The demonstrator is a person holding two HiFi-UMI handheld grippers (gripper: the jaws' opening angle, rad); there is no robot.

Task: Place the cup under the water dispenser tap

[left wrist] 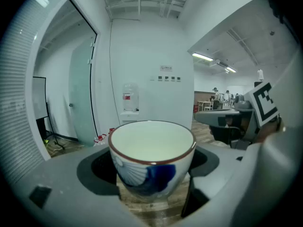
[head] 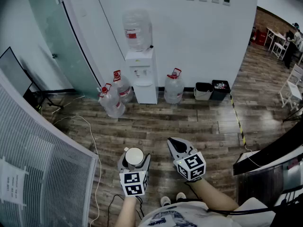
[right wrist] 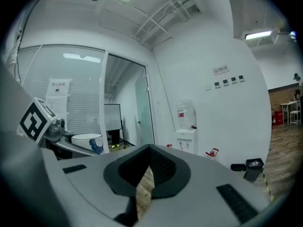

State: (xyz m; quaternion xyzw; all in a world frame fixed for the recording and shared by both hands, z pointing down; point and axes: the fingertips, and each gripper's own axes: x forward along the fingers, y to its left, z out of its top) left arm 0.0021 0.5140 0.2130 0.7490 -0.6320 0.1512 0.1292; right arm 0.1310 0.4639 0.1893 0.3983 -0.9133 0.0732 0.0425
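A white cup (head: 134,154) with a brown rim and a blue shell pattern sits upright between the jaws of my left gripper (head: 135,159), which is shut on it, in the air over the wooden floor. In the left gripper view the cup (left wrist: 151,157) fills the middle, pressed by both pads. My right gripper (head: 174,143) hangs beside it to the right, jaws shut with nothing in them (right wrist: 147,174). The white water dispenser (head: 142,74) with a bottle on top stands far ahead against the wall; its taps (head: 140,72) are small and distant.
Three large water bottles (head: 112,101) (head: 122,85) (head: 173,86) stand on the floor round the dispenser. Two bins (head: 211,90) sit to its right. A slatted panel (head: 42,164) is close at my left, a white cable (head: 90,131) trails on the floor, and a dark desk edge (head: 270,155) lies at right.
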